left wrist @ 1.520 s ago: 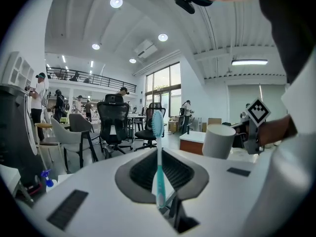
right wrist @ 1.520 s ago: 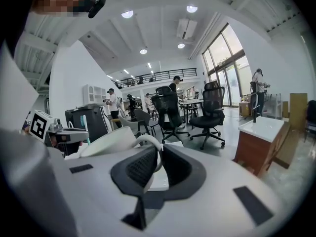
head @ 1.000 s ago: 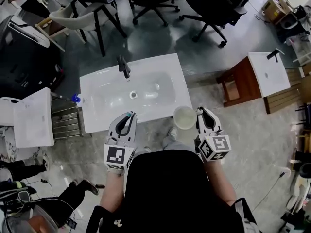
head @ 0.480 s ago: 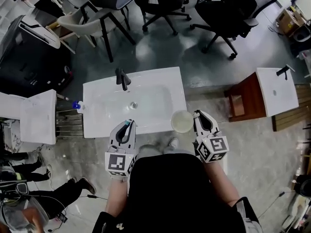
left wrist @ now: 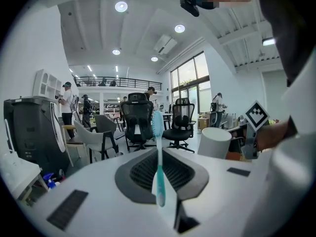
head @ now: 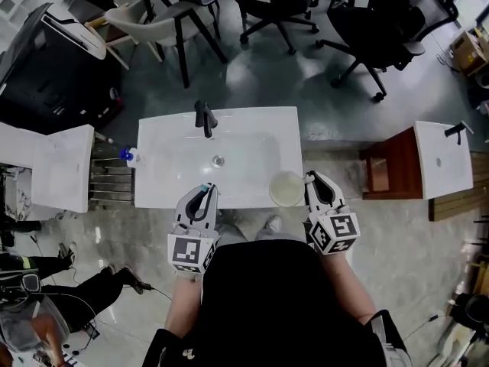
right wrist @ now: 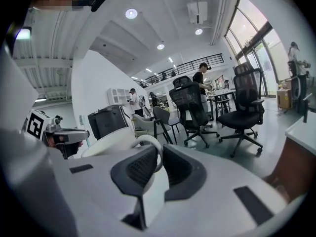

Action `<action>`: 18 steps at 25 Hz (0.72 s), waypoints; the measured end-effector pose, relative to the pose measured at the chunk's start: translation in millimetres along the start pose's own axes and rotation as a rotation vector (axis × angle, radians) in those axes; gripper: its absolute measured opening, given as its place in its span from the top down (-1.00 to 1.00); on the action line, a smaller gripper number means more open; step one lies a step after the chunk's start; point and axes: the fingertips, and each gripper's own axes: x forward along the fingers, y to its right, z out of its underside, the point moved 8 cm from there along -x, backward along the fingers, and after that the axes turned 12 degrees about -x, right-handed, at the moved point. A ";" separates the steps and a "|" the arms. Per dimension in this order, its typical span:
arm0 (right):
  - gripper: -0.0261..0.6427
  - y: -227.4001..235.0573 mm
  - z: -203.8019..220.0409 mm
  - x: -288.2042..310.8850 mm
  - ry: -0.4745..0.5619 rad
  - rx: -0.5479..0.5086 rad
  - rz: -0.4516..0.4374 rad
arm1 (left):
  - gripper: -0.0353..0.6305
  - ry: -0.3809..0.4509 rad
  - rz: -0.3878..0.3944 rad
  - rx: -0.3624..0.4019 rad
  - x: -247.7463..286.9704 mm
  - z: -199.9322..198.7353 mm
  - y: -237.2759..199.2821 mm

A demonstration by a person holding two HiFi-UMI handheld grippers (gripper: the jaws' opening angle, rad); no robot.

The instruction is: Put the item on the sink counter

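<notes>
A white sink counter (head: 157,186) with a black faucet (head: 205,118) lies just ahead of me. My left gripper (head: 202,196) is shut on a teal toothbrush (left wrist: 158,162), which stands upright between the jaws with its bristle head on top. My right gripper (head: 314,184) is shut on the handle (right wrist: 149,143) of a white cup (head: 286,189). The cup hangs over the counter's front right corner. The left gripper view shows the same cup (left wrist: 214,142) off to the right. Both grippers hover at the counter's near edge.
A blue-capped bottle (head: 127,156) lies at the counter's left edge, above a metal rack (head: 111,180). Another white basin (head: 53,167) stands left, a third (head: 443,157) right beside a wooden stand (head: 384,173). Office chairs (head: 367,29) fill the floor behind.
The view has moved forward and the sink counter sits nearer and more centred under the grippers. Both grippers keep their hold; the cup now overlaps the counter's front right corner.
</notes>
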 end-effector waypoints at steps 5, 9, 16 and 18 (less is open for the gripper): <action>0.78 -25.8 -7.6 24.9 -0.011 -0.011 -0.011 | 0.77 -0.003 -0.004 -0.010 -6.1 -4.2 -33.2; 0.78 -52.3 -15.5 50.9 -0.016 -0.004 -0.002 | 0.77 -0.007 0.001 -0.013 -11.5 -11.0 -71.0; 0.78 -117.1 -34.4 108.5 -0.042 -0.028 -0.033 | 0.77 -0.010 -0.021 -0.044 -29.5 -19.5 -155.2; 0.78 -139.6 -36.9 128.4 -0.053 -0.045 -0.061 | 0.77 -0.013 -0.037 -0.050 -35.9 -17.4 -180.5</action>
